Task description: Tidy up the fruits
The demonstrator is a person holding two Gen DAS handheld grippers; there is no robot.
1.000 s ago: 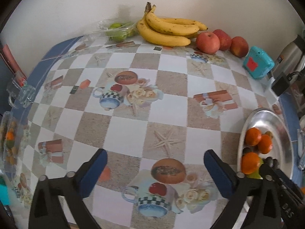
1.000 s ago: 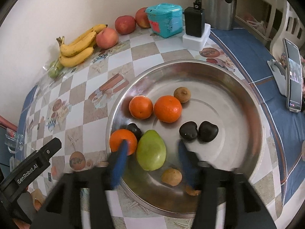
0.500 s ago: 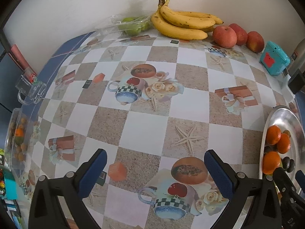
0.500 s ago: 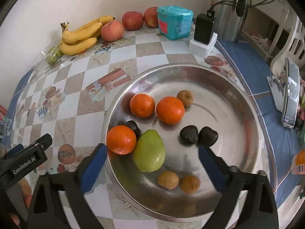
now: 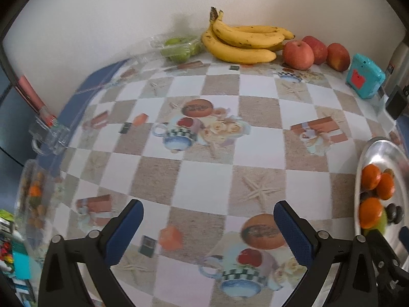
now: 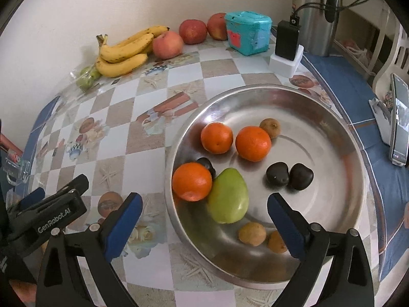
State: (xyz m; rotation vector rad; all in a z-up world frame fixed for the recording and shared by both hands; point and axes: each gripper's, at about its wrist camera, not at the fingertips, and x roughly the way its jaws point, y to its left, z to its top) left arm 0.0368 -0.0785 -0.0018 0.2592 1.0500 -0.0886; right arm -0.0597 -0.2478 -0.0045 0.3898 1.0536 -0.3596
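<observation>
Your right gripper (image 6: 204, 217) fingers spread wide, empty, above the tray (image 6: 332, 117) of oranges and a pear (image 6: 228, 199), your left gripper (image 5: 208, 226) likewise released over the table (image 5: 204, 174), bananas (image 5: 242, 41) by the wall.

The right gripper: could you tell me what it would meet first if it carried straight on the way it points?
Most likely the green pear-shaped fruit, lying between the open fingers of the right gripper in the steel bowl; depth is unclear.
</observation>
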